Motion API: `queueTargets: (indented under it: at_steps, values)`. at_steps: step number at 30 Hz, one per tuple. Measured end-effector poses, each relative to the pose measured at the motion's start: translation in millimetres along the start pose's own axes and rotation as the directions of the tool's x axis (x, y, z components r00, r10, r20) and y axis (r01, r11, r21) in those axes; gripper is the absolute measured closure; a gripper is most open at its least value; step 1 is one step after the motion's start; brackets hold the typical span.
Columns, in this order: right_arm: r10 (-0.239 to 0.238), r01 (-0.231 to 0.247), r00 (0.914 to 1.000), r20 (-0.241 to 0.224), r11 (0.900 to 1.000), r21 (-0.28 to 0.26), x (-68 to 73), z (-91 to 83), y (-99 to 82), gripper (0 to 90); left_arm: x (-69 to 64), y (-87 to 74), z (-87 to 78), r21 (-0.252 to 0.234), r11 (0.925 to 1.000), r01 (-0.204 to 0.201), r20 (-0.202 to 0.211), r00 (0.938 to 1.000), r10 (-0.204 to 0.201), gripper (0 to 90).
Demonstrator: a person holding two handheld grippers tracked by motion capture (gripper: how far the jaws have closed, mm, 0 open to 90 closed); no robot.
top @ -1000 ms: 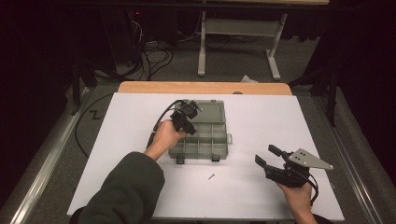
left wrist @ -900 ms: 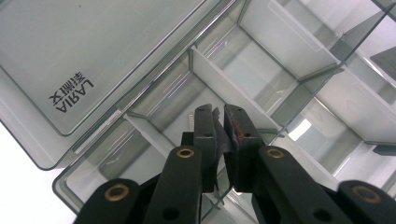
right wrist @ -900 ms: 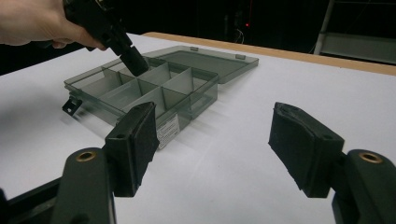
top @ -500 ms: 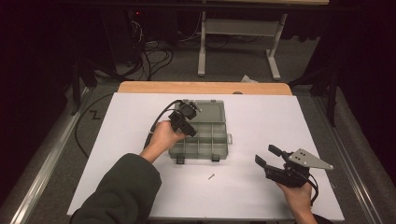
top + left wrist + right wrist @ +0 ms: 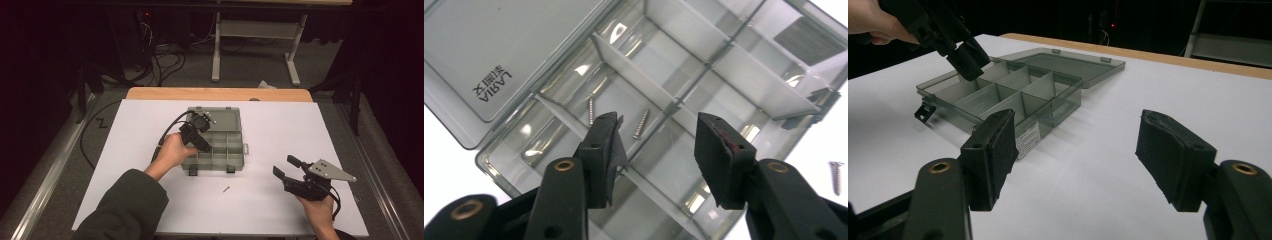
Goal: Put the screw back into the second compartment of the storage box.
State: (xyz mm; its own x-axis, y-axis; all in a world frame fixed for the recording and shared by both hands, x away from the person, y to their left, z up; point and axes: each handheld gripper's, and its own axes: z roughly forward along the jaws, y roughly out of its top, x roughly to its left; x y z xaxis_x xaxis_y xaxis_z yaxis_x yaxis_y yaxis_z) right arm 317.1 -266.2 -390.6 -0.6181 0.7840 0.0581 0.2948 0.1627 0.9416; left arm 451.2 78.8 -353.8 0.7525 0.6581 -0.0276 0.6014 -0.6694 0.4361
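organiser box (image 5: 704, 65) corners cut off by frame edges (left gripper view), label (image 5: 1027, 138) print unreadable

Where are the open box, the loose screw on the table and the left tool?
box (image 5: 238, 121): high view, on its open lid.
loose screw (image 5: 226, 189): high view, on its shaft.
left tool (image 5: 656, 135): left gripper view, between its tips.

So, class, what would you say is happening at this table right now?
A person is sorting screws into an open compartment box. The left gripper hangs over the box, its jaws just opened, nothing between them; two screws lie in the compartment below. One more screw lies on the table. The right gripper waits open, off to the side.
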Motion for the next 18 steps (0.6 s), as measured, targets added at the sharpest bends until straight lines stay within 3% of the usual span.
queueTargets:
  at_steps: [18]
  values:
    - [0.000,0.000,1.0000,-0.003,1.0000,0.001,-0.1,0.1,0.0,33.8,-20.1,-7.1,-8.0,-0.015,0.9992,-0.036,0.019,0.9991,0.037,44.5]
